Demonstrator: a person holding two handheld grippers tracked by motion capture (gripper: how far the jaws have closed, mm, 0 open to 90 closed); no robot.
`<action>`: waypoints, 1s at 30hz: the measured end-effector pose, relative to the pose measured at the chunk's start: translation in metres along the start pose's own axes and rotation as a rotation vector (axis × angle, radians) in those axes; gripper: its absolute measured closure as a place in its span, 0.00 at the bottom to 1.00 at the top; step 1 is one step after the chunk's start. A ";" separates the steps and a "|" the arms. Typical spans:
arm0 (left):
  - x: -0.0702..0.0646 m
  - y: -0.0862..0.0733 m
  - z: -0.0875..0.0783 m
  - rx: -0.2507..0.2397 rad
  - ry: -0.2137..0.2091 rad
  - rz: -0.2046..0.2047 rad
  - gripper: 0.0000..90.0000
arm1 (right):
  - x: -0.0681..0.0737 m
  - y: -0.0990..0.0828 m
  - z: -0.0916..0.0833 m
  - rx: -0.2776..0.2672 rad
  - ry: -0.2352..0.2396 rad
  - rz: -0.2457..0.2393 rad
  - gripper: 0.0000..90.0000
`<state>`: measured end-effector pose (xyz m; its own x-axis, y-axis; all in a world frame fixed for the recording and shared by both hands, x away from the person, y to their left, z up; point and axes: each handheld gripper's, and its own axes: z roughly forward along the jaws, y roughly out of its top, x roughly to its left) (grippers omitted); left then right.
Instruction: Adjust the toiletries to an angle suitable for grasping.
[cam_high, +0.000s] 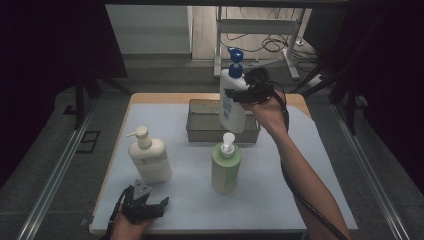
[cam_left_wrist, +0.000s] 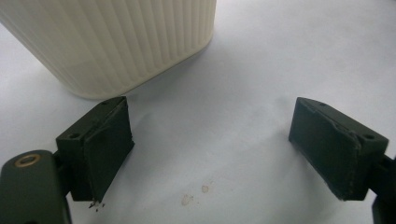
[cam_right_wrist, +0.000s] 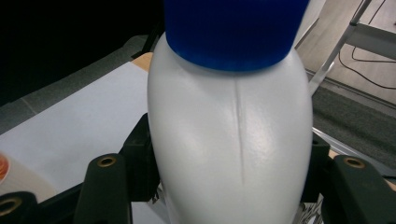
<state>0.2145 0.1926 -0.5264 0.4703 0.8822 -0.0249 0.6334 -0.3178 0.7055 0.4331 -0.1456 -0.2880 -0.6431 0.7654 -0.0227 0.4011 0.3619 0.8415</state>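
Nearest to the person, the left gripper (cam_high: 142, 202) rested at the front edge of the table (cam_high: 280, 210), on its pale blue cover. Its jaws were spread wide and nothing was between them; in the left gripper view its fingertips (cam_left_wrist: 105, 149) stood apart over the bare cover. Just beyond it stood the cream bottle (cam_high: 149, 157) with a cream pump, upright, and its ribbed base (cam_left_wrist: 116, 42) was close to the left jaw but not touching it. A little farther, near the middle of the table, the green bottle (cam_high: 226, 167) with a white pump stood upright. Behind it lay the metal tray (cam_high: 200, 125), a shallow grey box. At the far side, the right gripper (cam_high: 239, 95) was pinching the white bottle (cam_high: 231, 102) with the blue pump (cam_high: 235, 60), gripping its upper body from both sides. The white bottle was upright over the right end of the tray; whether its bottom touched the tray I could not tell. In the right gripper view the white bottle (cam_right_wrist: 233, 140) sat between the two jaws.
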 end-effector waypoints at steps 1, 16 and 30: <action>0.000 0.000 0.000 0.000 0.000 0.000 0.14 | 0.000 0.001 0.002 0.001 -0.003 -0.004 0.44; 0.000 0.000 0.000 0.001 -0.002 0.000 0.14 | 0.001 0.013 0.035 -0.008 -0.012 -0.004 0.45; 0.000 0.001 0.000 0.004 -0.002 0.003 0.14 | 0.006 0.011 0.067 -0.017 -0.014 -0.022 0.45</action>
<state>0.2151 0.1927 -0.5260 0.4731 0.8807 -0.0242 0.6345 -0.3215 0.7029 0.4775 -0.1006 -0.3148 -0.6425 0.7647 -0.0483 0.3762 0.3697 0.8496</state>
